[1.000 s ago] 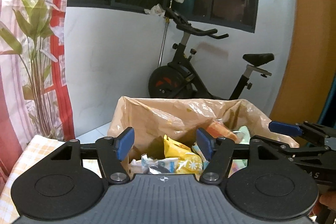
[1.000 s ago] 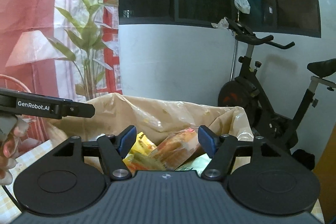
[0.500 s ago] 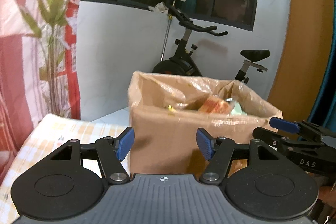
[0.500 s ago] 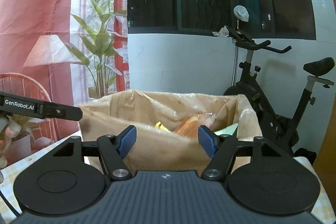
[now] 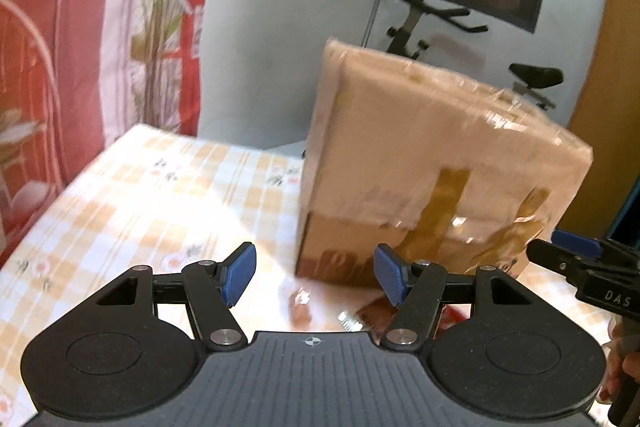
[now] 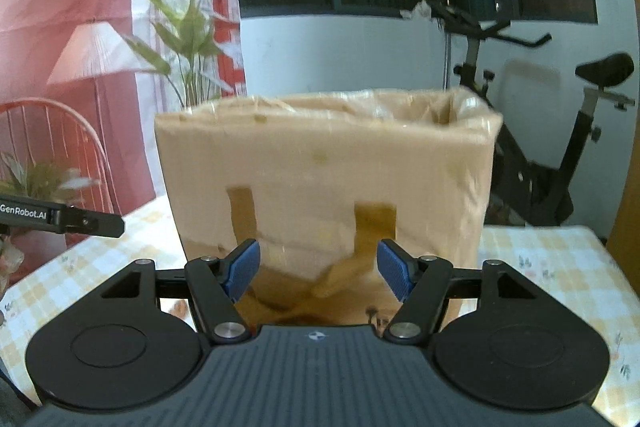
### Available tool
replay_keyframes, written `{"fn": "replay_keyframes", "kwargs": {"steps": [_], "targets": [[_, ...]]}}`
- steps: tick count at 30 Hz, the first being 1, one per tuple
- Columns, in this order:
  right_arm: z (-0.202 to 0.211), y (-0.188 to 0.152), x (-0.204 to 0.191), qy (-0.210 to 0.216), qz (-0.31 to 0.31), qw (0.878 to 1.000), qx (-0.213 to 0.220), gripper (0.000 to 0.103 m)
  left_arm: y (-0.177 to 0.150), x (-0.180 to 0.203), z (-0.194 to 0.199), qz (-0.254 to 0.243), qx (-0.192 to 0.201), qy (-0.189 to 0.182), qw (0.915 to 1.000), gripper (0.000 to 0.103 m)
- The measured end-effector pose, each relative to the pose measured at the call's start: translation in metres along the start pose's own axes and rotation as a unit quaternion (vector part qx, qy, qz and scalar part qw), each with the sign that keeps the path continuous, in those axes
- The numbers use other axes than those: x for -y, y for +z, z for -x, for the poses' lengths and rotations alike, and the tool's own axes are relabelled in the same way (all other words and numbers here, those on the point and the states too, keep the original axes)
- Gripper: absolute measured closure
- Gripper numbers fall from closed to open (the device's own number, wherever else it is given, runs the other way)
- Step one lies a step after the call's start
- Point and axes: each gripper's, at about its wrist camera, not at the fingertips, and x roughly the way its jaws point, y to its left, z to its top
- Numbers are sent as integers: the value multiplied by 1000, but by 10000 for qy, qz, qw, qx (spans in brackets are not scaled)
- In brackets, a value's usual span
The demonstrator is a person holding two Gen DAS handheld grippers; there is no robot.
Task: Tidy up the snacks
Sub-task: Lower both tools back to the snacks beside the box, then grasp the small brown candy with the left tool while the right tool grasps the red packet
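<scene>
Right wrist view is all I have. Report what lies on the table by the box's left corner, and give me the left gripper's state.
Observer: A small brownish wrapped snack lies on the tablecloth, just in front of the cardboard box.
Operator: List anything else there.
Observer: A red packet lies beside it, partly hidden behind one finger of the left gripper.
Operator: Now the jaws.
Observer: The left gripper is open with nothing between its pads. Both snacks lie on the table below it, untouched.
</scene>
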Motion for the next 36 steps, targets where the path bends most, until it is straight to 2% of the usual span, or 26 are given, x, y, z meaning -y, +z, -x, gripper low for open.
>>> {"fn": "replay_keyframes", "kwargs": {"steps": [10, 16, 27, 30, 32, 36], "targets": [[-23, -34, 9, -103, -224, 9968, -758, 35, -30, -16, -11, 283, -322, 139, 9990, 36], [-46, -45, 8, 13, -226, 9927, -1188, 35, -37, -15, -15, 295, -408, 113, 9987, 36], [-95, -56, 7, 38, -134, 9840, -1775, 35, -43, -19, -19, 436, -474, 179, 9978, 36], [-97, -61, 7, 45, -145, 9842, -1762, 34, -45, -17, -20, 426, -519, 176, 9976, 36], [-96, -63, 4, 39, -53, 9853, -1707, 37, -46, -16, -21, 421, -543, 169, 9975, 36], [-91, -65, 1, 216, -13, 9858, -1665, 52, -49, -13, -22, 396, -603, 136, 9973, 36]]}}
